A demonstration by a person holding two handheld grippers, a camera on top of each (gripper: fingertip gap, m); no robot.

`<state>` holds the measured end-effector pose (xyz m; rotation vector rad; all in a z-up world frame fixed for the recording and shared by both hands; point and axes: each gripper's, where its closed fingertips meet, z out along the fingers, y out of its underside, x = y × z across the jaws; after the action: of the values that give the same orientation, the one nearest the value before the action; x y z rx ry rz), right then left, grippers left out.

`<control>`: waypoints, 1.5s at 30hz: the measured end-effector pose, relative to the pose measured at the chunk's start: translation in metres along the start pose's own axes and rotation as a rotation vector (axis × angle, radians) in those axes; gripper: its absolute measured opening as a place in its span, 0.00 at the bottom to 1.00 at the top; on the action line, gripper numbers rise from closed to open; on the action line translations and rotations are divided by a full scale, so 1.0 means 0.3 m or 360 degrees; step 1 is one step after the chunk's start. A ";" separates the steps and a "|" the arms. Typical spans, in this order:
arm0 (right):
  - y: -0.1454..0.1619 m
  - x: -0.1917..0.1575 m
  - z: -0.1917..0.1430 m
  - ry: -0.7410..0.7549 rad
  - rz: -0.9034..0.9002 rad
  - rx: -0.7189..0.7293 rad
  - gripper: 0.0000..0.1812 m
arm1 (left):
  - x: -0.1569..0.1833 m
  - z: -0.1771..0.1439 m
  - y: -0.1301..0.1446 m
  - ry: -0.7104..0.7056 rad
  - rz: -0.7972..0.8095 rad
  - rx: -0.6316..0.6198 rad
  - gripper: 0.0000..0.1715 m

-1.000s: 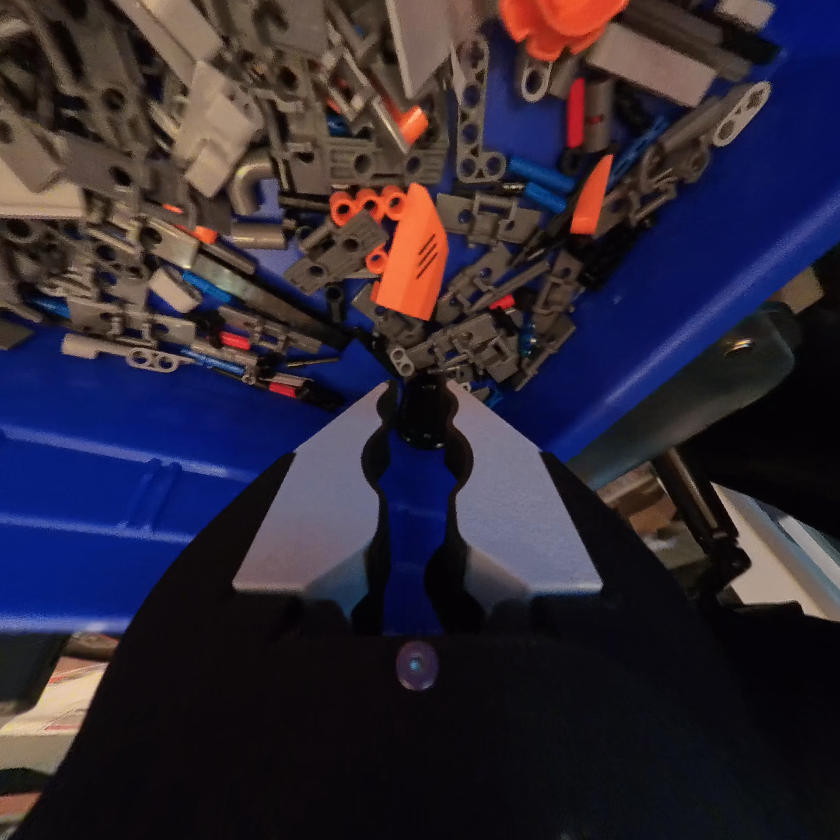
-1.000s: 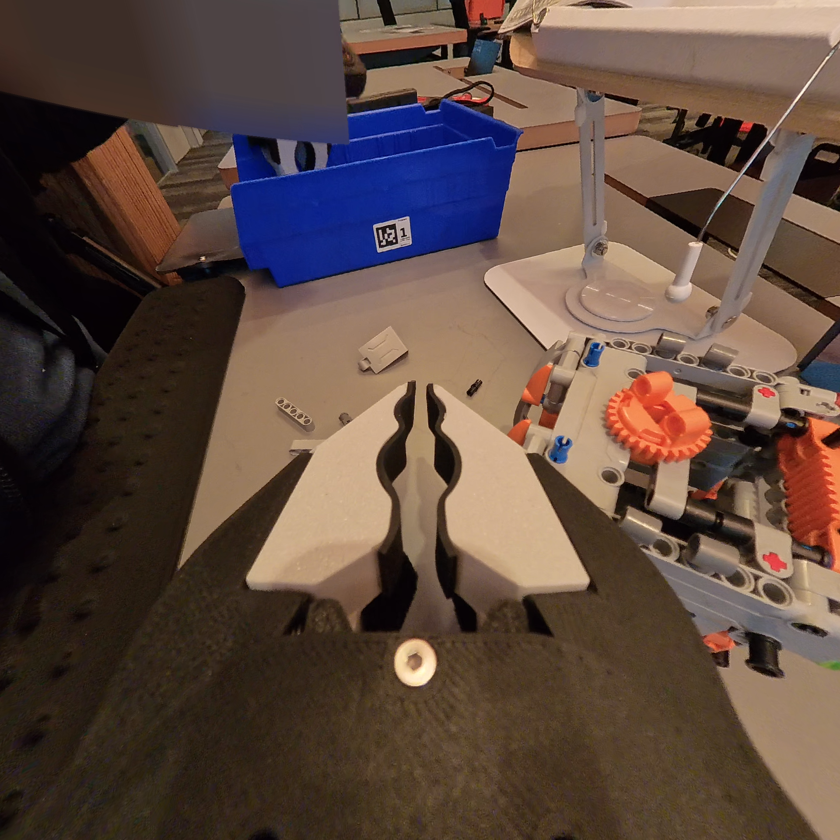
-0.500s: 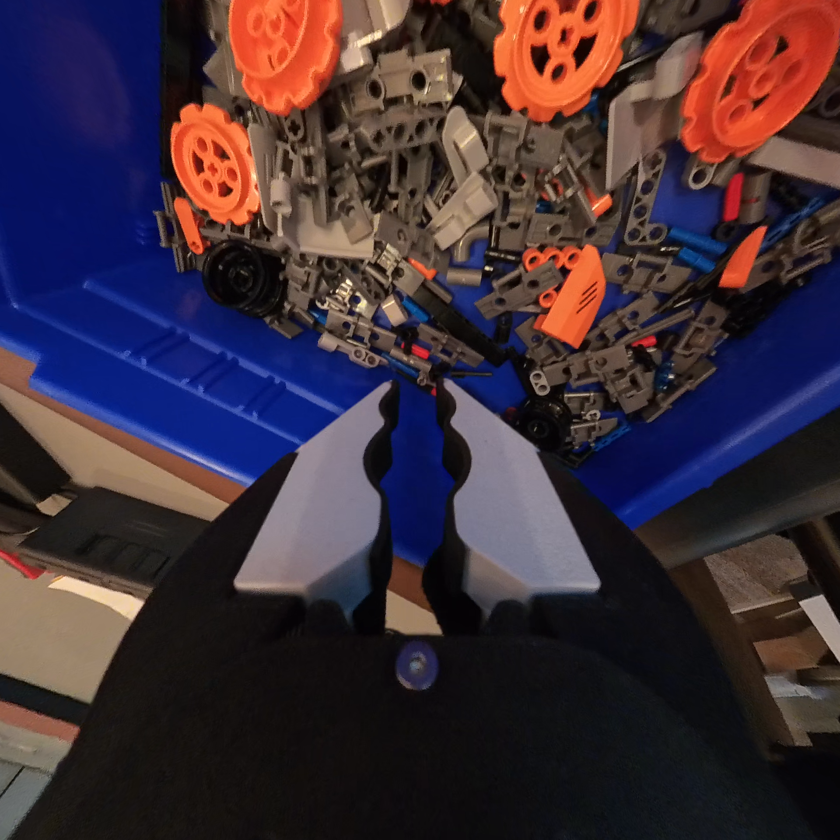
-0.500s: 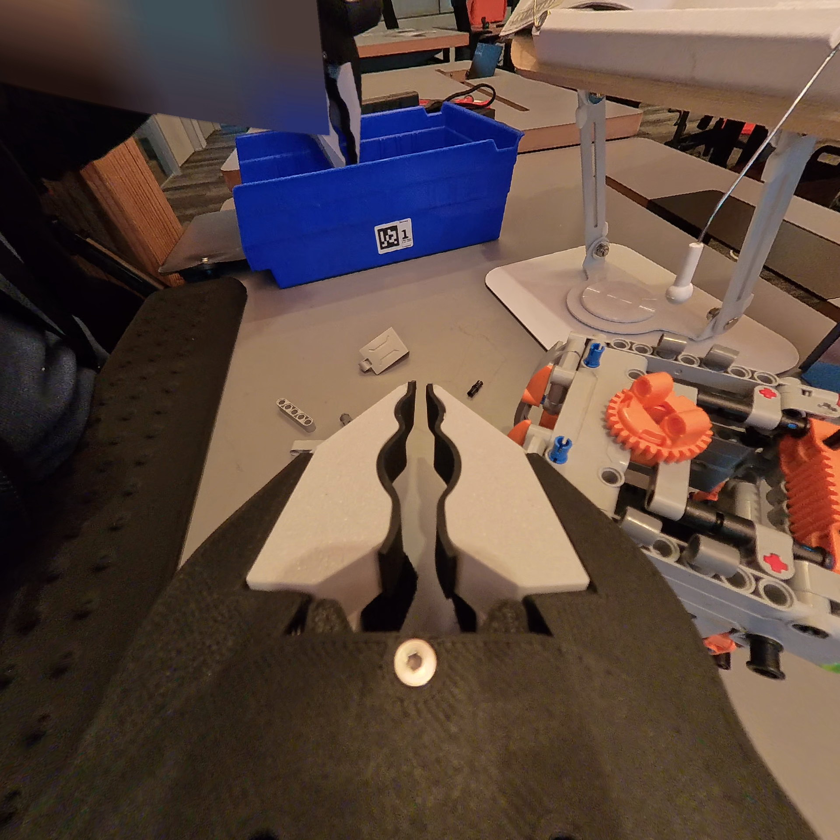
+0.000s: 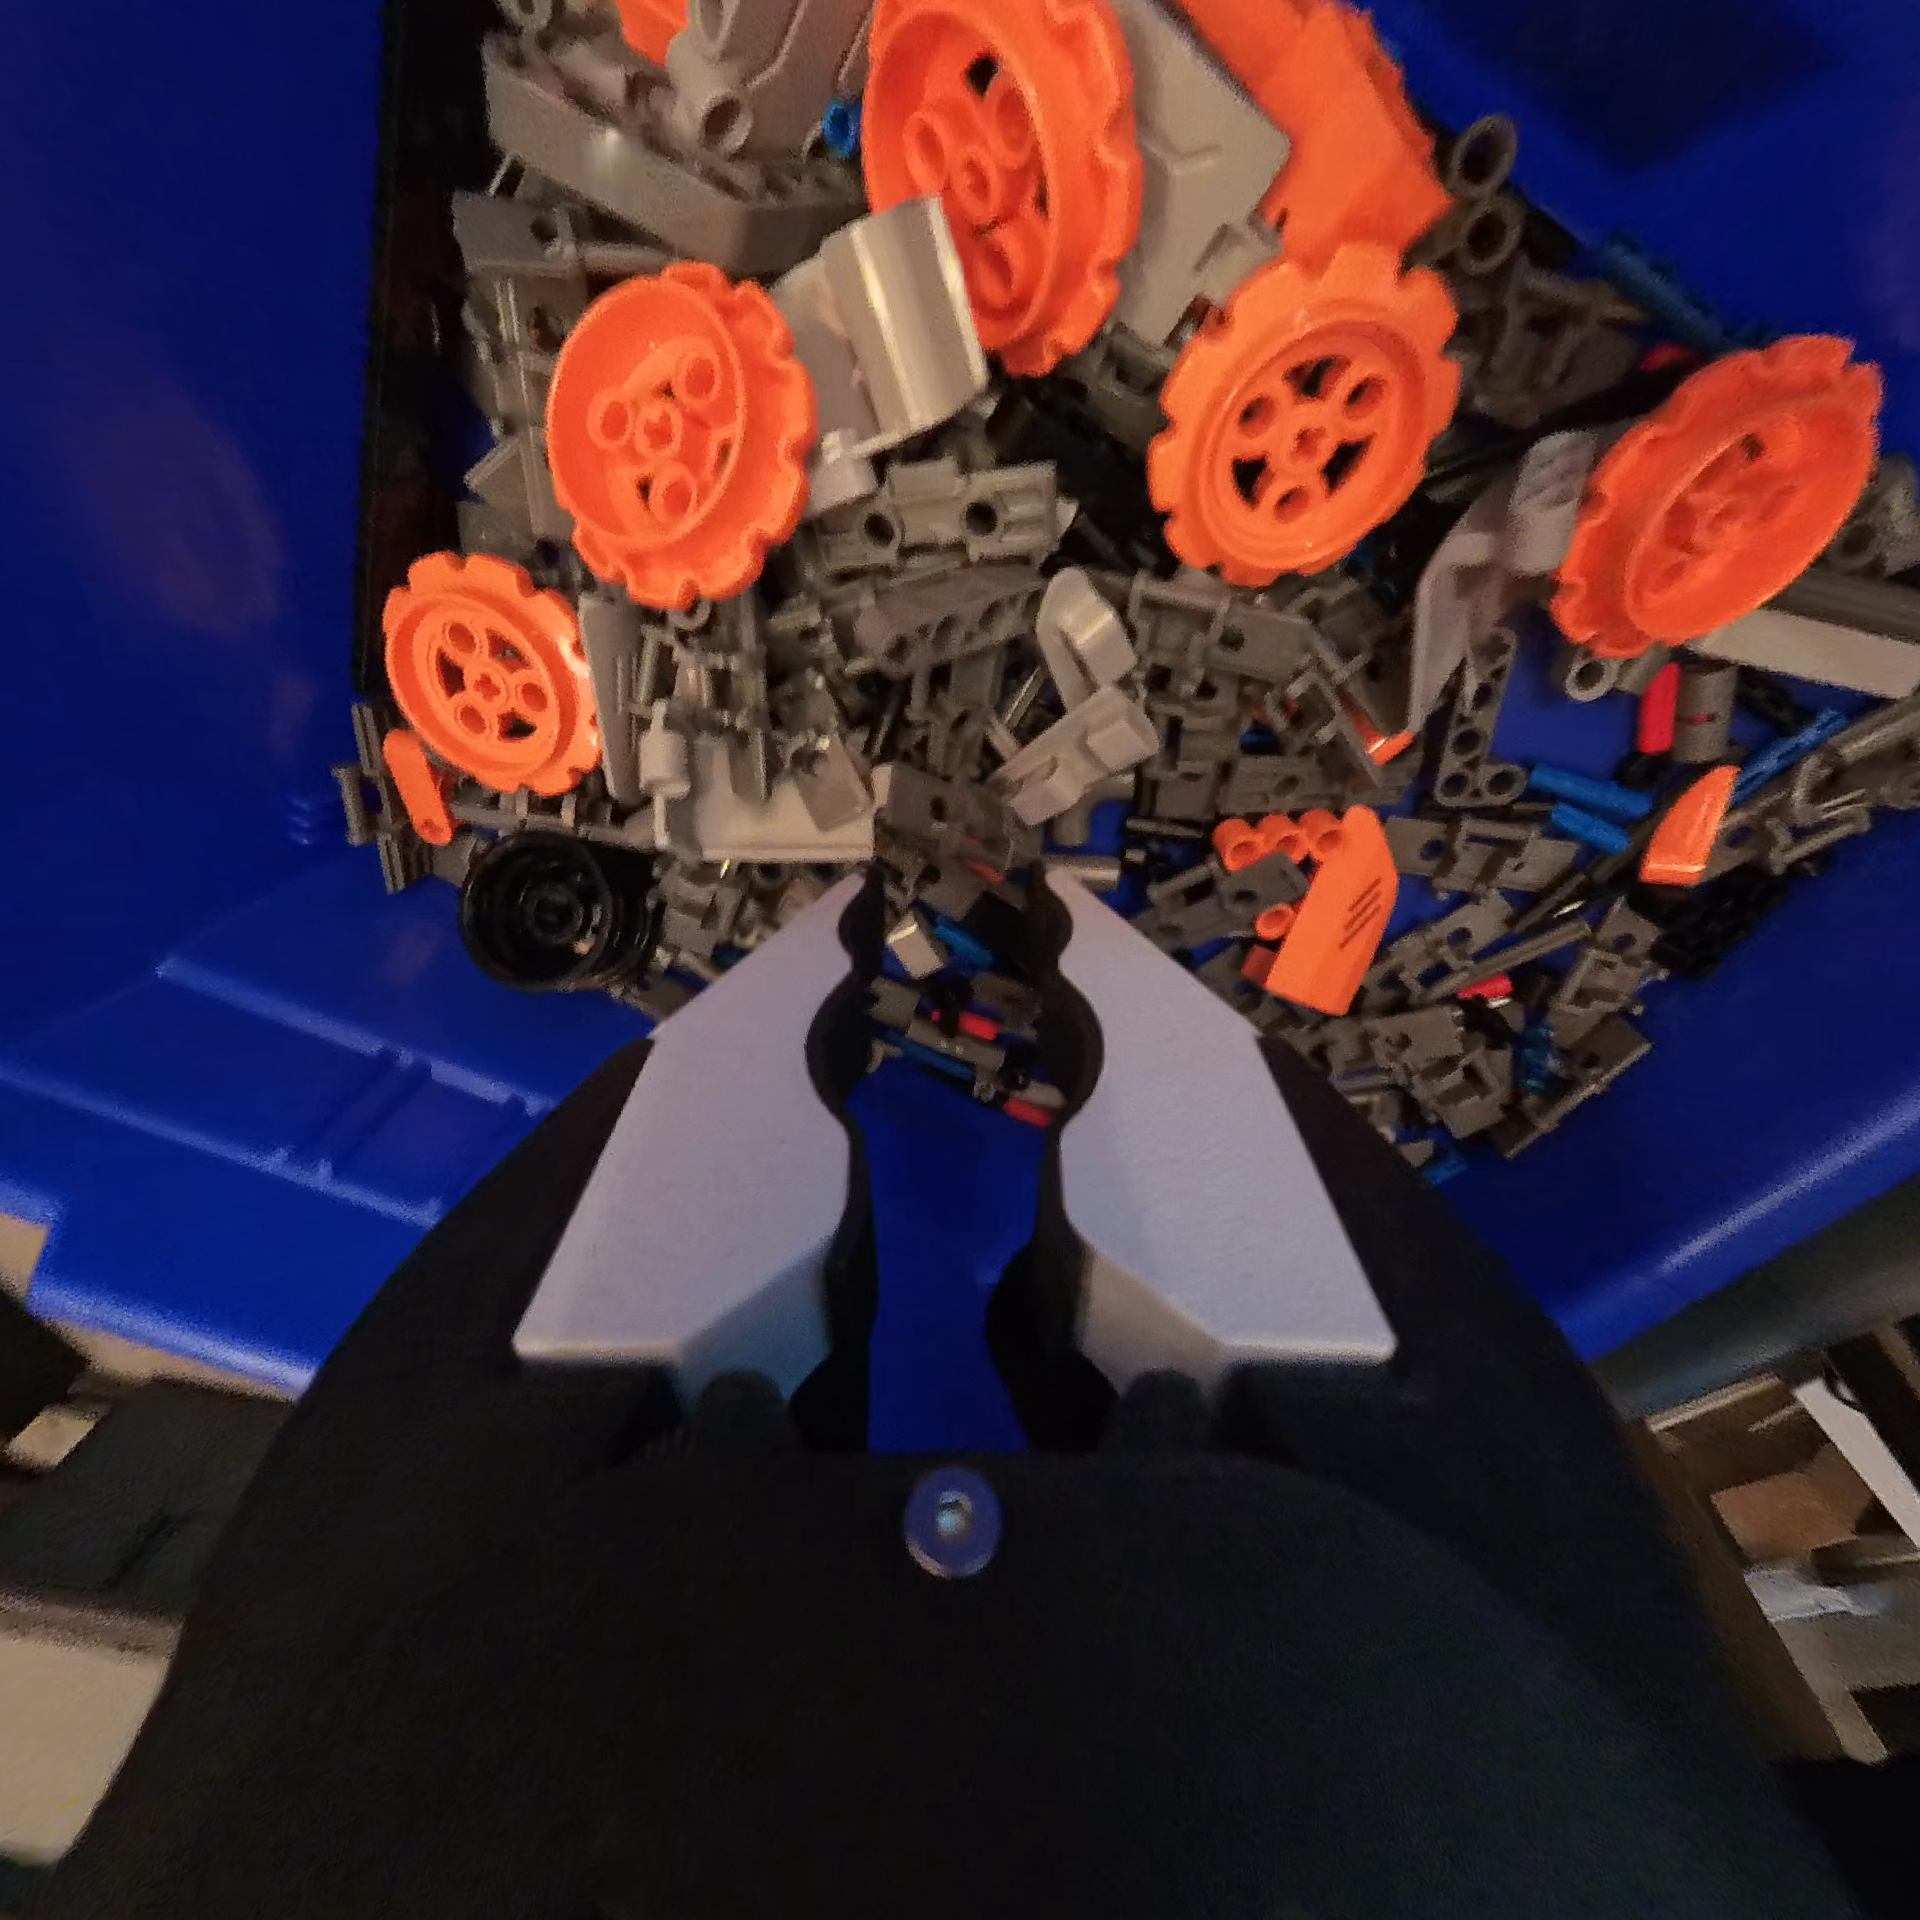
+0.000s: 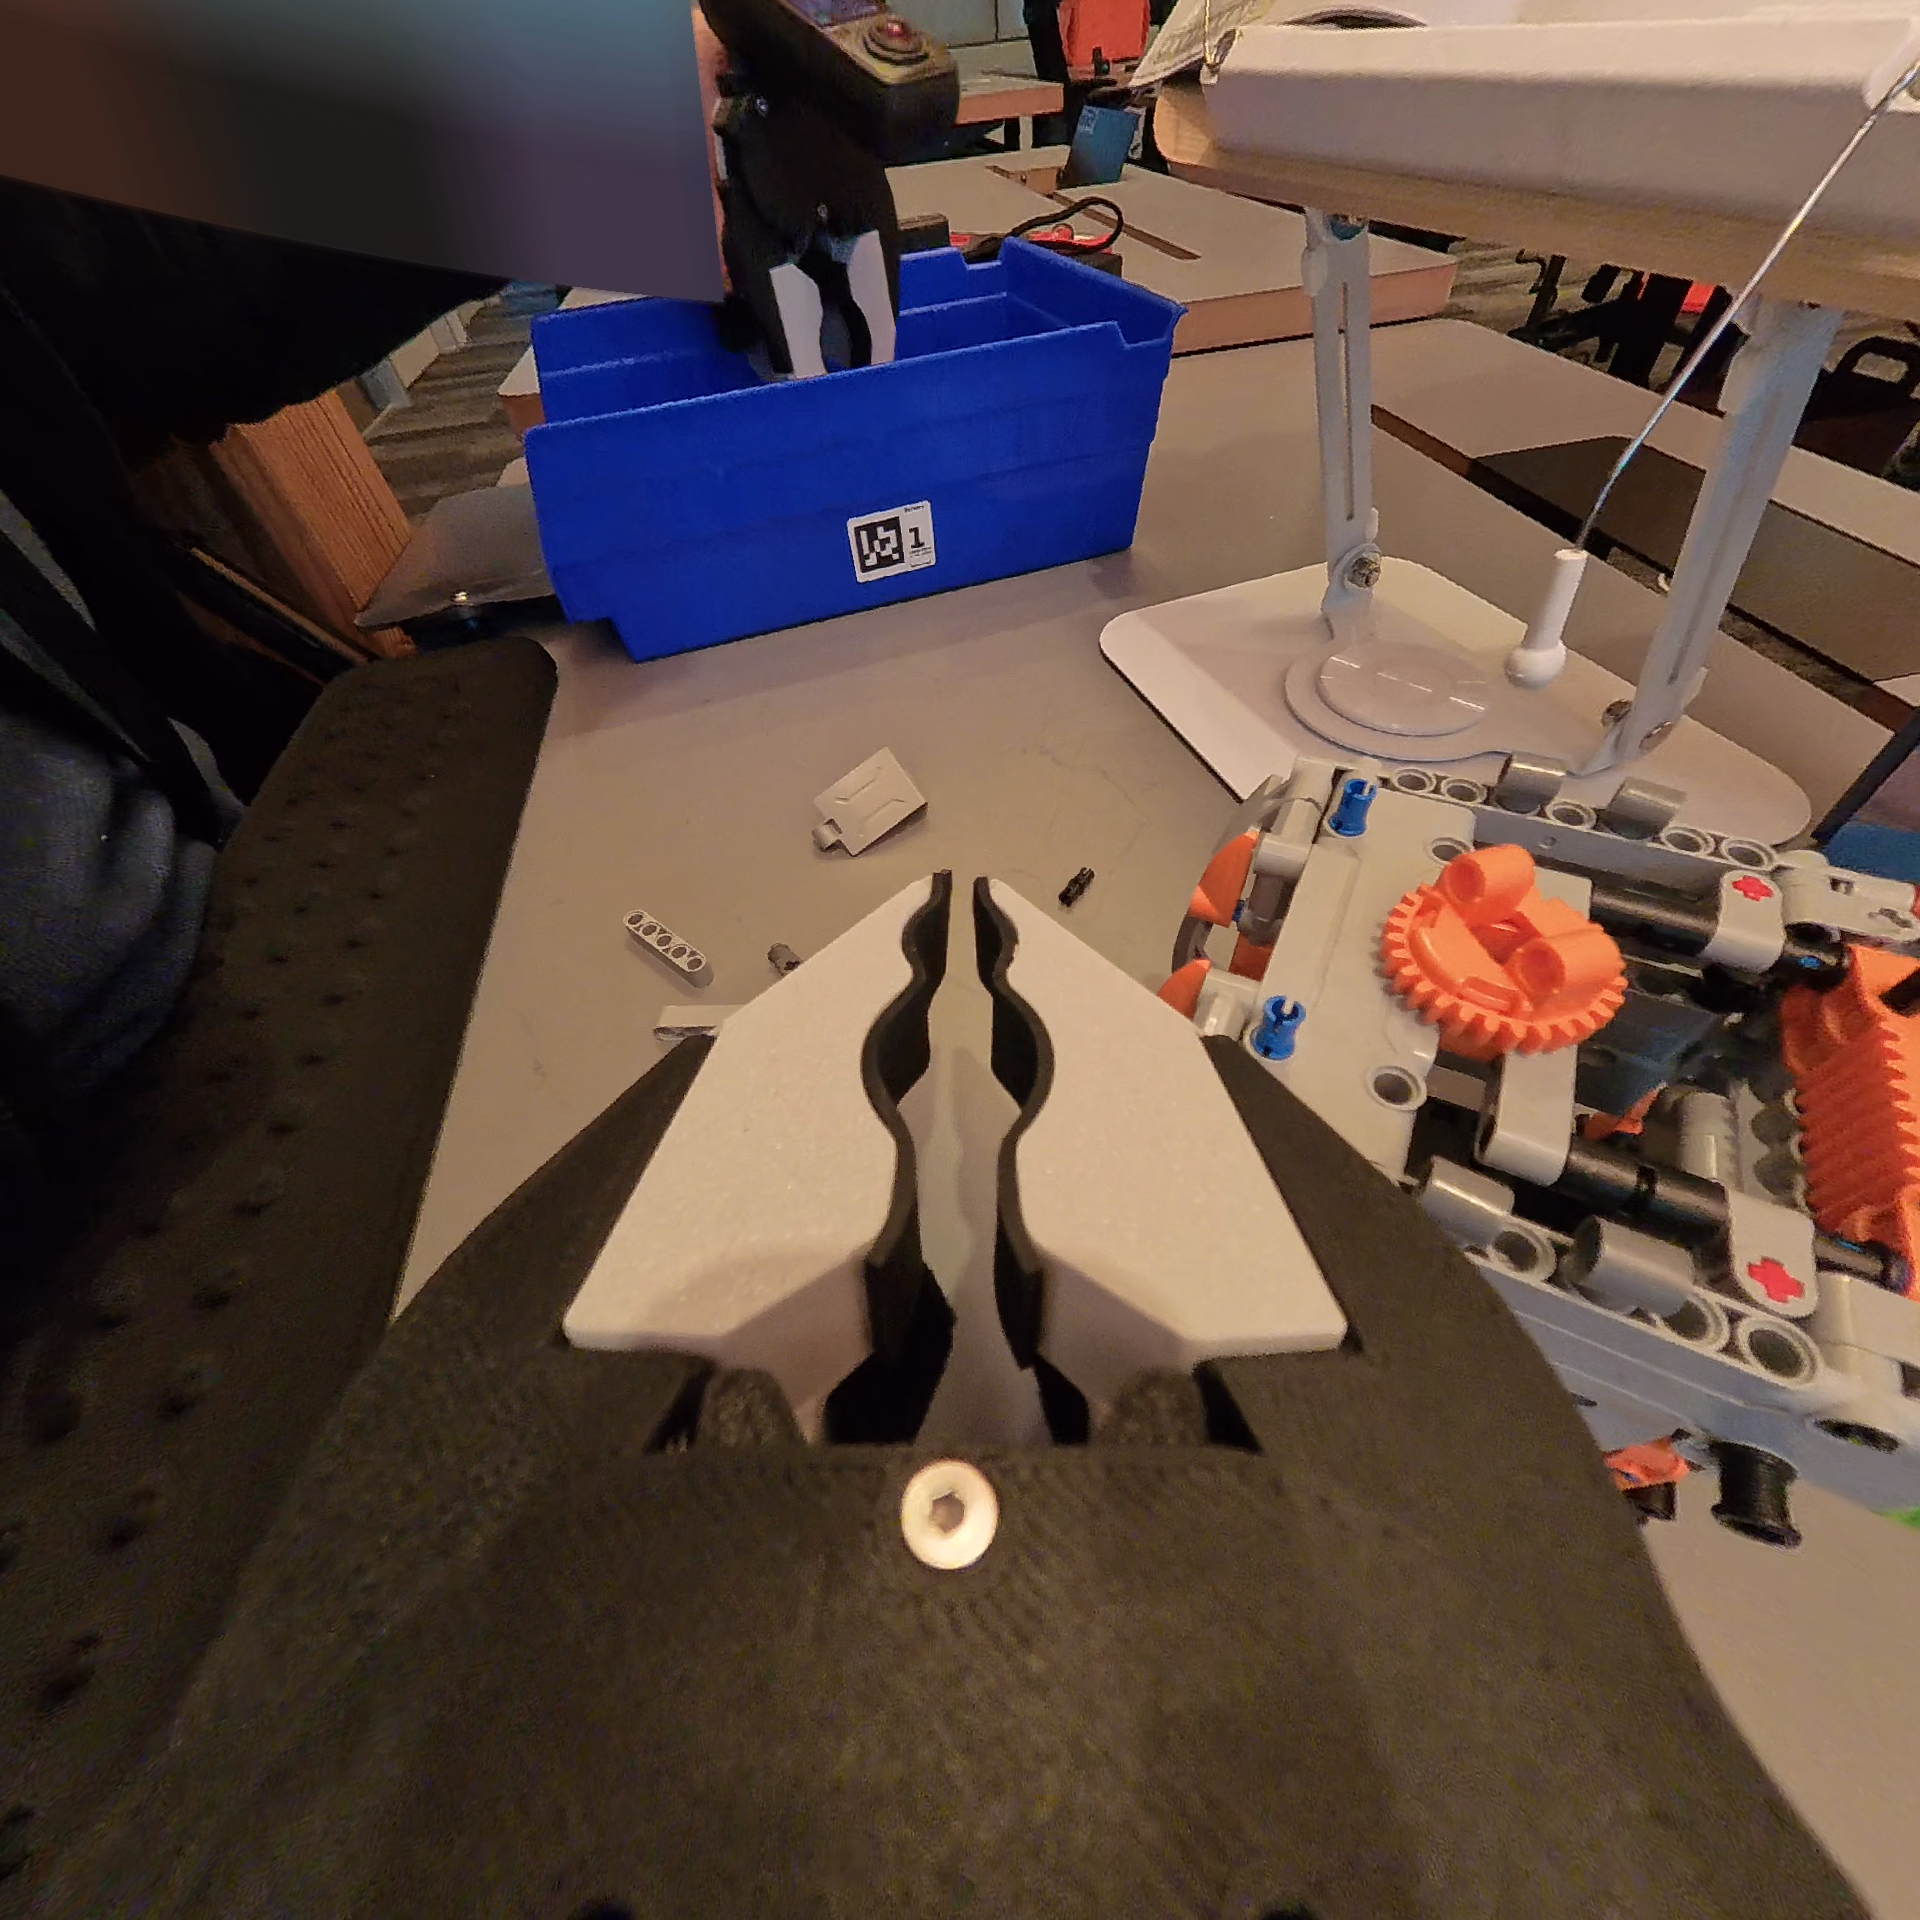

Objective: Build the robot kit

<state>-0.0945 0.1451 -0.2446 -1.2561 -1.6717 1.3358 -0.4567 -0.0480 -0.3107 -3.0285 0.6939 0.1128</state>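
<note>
My left gripper (image 5: 954,881) is open and empty inside a blue bin (image 5: 208,1091), its fingertips just over a heap of grey pieces (image 5: 935,644). Several orange toothed wheels (image 5: 675,431) lie on the heap. A black wheel (image 5: 551,914) lies left of the fingertips and an orange panel (image 5: 1335,925) lies to the right. My right gripper (image 6: 961,885) is shut on nothing and hovers low over the grey table (image 6: 1039,707). A grey and orange brick model (image 6: 1558,1039) with an orange gear (image 6: 1501,956) stands just to its right.
In the right wrist view the blue bin (image 6: 727,520) with a square tag stands at the back, the left gripper (image 6: 831,301) dipping into it. A grey panel (image 6: 871,802), a short beam (image 6: 668,948) and a black pin (image 6: 1075,885) lie loose. A white stand (image 6: 1403,675) is at the right. My right fingertips sit around 40 centimetres from my left ones. From my left tips it is roughly 6 centimetres to the black wheel (image 5: 551,914); from my right, 45 centimetres.
My left gripper let go of a small black round piece, pulled back and swung left over the heap, and its jaws now stand wider. My right gripper has not moved.
</note>
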 end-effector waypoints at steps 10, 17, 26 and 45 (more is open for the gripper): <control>0.000 0.008 -0.004 0.0013 0.0007 0.0010 0.01 | -0.040 -0.005 -0.092 0.0020 0.0000 0.0119 0.04; 0.000 0.009 -0.005 0.0014 0.0008 0.0009 0.01 | -0.086 -0.035 -0.140 -0.0013 -0.0021 0.0247 0.04; -0.001 0.009 -0.005 0.0011 0.0010 0.0012 0.01 | -0.107 -0.106 -0.073 -0.0010 -0.0091 0.0248 0.08; 0.001 0.014 -0.010 0.0024 0.0004 0.0010 0.01 | 0.258 -0.049 -0.206 0.0243 0.0420 0.0279 0.28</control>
<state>-0.0932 0.1502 -0.2444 -1.2622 -1.6546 1.3292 -0.3594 -0.0267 -0.3011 -2.7856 1.0530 -0.1659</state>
